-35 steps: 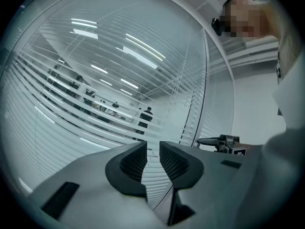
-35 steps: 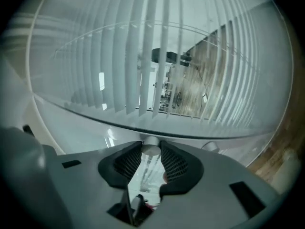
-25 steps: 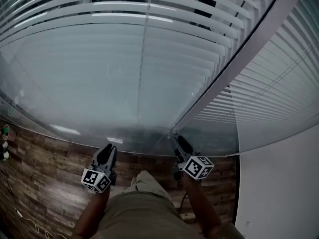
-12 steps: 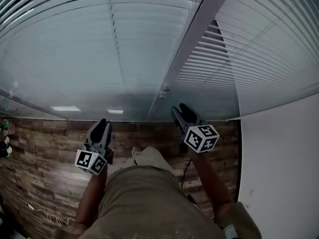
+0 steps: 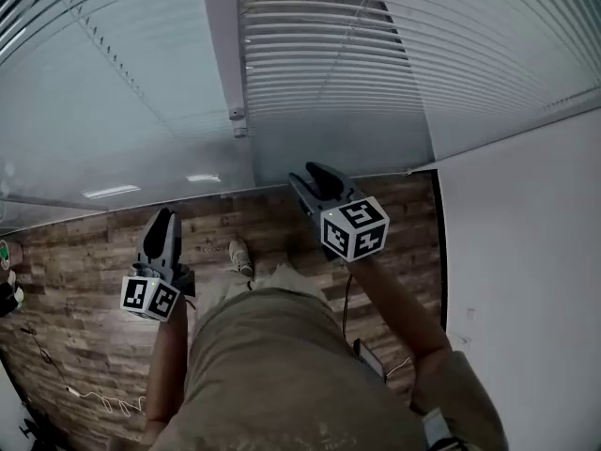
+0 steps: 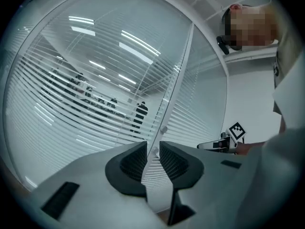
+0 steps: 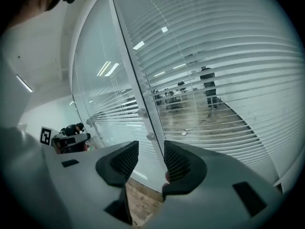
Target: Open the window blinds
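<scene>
White slatted blinds [image 5: 319, 54] hang behind a glass wall, split by a white frame post [image 5: 223, 45] with a small round fitting [image 5: 239, 125]. A thin beaded cord [image 5: 103, 45] runs down the left pane. My left gripper [image 5: 160, 222] is held over the floor, short of the glass, open and empty. My right gripper [image 5: 315, 177] reaches close to the glass base, right of the post, also open and empty. In the left gripper view, the left gripper [image 6: 152, 159] frames the post [image 6: 176, 80]. In the right gripper view, the right gripper [image 7: 151, 159] also frames the post [image 7: 128, 70].
Wood-look floor [image 5: 75, 252] lies below the glass. A white wall [image 5: 526, 280] closes the right side. A thin cable [image 5: 84, 397] trails on the floor at the lower left. People stand in the room beyond the blinds [image 6: 139, 114].
Both grippers have moved sideways along the glass wall. In the head view the white post has swung from right of centre to left of centre. The right gripper has rolled.
</scene>
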A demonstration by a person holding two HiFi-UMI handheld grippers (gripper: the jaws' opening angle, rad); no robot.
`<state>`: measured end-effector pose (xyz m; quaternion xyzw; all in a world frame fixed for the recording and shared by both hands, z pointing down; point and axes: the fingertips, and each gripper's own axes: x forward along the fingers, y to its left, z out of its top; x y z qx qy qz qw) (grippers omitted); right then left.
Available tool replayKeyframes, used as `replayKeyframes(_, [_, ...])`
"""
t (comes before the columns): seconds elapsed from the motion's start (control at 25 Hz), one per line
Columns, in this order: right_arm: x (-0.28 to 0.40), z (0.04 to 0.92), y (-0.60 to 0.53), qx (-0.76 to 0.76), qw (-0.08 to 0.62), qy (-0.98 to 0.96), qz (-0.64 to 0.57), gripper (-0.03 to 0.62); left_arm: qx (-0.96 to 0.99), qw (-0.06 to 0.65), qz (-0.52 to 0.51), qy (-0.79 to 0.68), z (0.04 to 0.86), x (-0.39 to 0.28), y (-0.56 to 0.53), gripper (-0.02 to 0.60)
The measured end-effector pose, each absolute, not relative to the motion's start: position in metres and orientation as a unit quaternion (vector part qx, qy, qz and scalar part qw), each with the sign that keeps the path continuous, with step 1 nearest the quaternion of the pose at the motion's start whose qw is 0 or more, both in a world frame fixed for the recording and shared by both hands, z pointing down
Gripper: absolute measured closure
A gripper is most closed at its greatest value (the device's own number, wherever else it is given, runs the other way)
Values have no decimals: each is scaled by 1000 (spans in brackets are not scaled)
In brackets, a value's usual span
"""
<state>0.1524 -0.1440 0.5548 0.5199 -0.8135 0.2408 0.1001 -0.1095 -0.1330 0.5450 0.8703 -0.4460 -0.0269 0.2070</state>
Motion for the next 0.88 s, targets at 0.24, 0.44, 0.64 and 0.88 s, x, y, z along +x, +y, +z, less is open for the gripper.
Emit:
replayKeyframes(0.24, [197,578,-107,517,132,-810,244,424,874,238,-34,-422,558,-50,-99,488])
replayKeyframes(0.44, [226,555,-79,522,118,-810,241,424,877,240,-36,-416,539,-12,-67,488])
replayKeyframes(0.64, [244,550,-52,517,107,-812,247,424,880,238,-24,-411,541,18,-37,488])
replayKeyframes(0.88, [260,543,-34,504,110,-821,243,424,881,235,-12,-410,546,43,-10,488])
